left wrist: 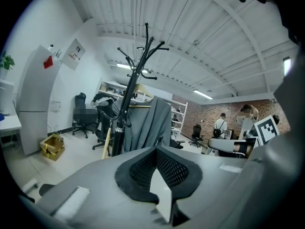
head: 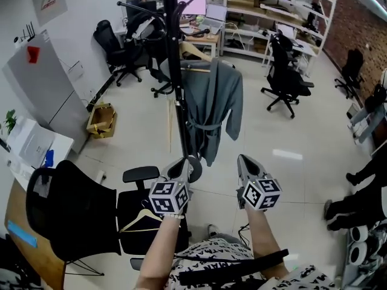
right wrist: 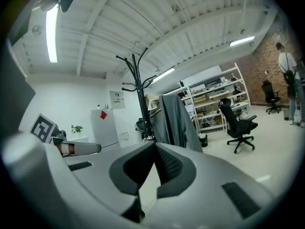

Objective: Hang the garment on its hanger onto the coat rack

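The grey coat (head: 211, 104) hangs on its hanger (head: 195, 51) from the coat rack (head: 175, 71). Just short of the rack, the left gripper (head: 192, 161) and right gripper (head: 242, 158) both have jaws pressed together, gripping nothing.

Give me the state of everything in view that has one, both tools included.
grey garment: on its hanger, hanging from the coat rack.
wooden hanger: up at the rack, carrying the garment.
left tool: shut, empty.
right tool: shut, empty.
cardboard box: open, on the floor.
spare hanger: lying on the black chair seat.
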### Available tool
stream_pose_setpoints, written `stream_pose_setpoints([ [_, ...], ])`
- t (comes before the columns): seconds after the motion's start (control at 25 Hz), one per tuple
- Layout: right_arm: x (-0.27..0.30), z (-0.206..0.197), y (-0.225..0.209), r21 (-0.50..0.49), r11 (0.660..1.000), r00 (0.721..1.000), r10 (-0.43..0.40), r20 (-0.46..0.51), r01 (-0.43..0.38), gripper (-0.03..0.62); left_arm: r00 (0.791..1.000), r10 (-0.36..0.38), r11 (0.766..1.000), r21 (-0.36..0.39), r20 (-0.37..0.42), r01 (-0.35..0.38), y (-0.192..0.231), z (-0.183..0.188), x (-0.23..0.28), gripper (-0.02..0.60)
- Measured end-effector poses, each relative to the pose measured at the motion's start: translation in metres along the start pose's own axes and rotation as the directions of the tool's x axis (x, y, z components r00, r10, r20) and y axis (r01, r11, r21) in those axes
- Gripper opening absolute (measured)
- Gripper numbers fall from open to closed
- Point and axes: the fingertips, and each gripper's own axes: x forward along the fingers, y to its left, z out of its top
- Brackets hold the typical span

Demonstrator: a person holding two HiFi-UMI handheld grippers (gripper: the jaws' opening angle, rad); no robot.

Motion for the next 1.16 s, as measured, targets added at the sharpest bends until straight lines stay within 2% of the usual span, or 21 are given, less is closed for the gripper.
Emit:
stream_pose_setpoints([
  [0.2,-0.009,-0.005,0.007,-0.042,0.999,0.999,-0.025,-0.027,0.023,0.0,1.0,0.0,1.0,-0.031,-0.017,0.0,0.005,-0.014,-0.015,-0.012],
  [0.36,-0.004,-0.01,0.021,-0.072,0.997,0.999,-0.011,-0.048,0.007,0.0,1.0,-0.003,0.999,-0.041,-0.007,0.003,0.006,-0.014,-0.021,-0.012],
  [0.88,-0.003,-0.014,0.027,-0.075,0.997,0.998,-0.006,-0.067,0.001,0.0,1.0,-0.022,0.998,-0.066,0.004,0.022,0.0,-0.012,-0.021,-0.012],
  [1.16,-0.009,-0.011,0.016,-0.064,0.998,0.997,-0.005,-0.072,0.0,0.0,0.999,-0.034,0.995,-0.091,0.015,0.035,-0.014,-0.008,-0.015,-0.011],
])
